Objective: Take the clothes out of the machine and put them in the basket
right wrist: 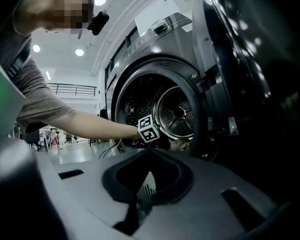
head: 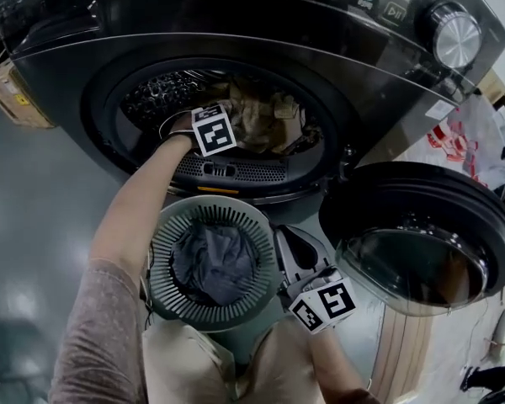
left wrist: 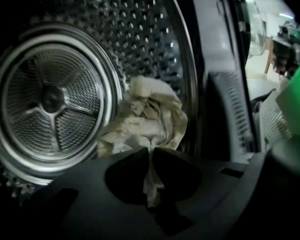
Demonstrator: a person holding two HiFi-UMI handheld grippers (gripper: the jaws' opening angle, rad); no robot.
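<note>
A front-loading washing machine (head: 379, 66) stands with its door (head: 421, 234) swung out to the right. Crumpled beige clothes (head: 265, 116) lie in the drum (left wrist: 55, 104). My left gripper (left wrist: 151, 154) reaches into the drum and is shut on a fold of the beige cloth (left wrist: 150, 119); in the head view its marker cube (head: 213, 130) covers the jaws. A round grey slatted basket (head: 164, 251) sits below the opening with a dark grey garment (head: 215, 263) inside. My right gripper (head: 299, 255) rests by the basket's right rim, its jaws (right wrist: 150, 154) shut and holding nothing.
The open door hangs close to the right gripper's right side. A red and white plastic bag (head: 471, 141) lies beyond the door. A cardboard box (head: 8, 91) stands on the grey floor at the far left. The person's knees are just below the basket.
</note>
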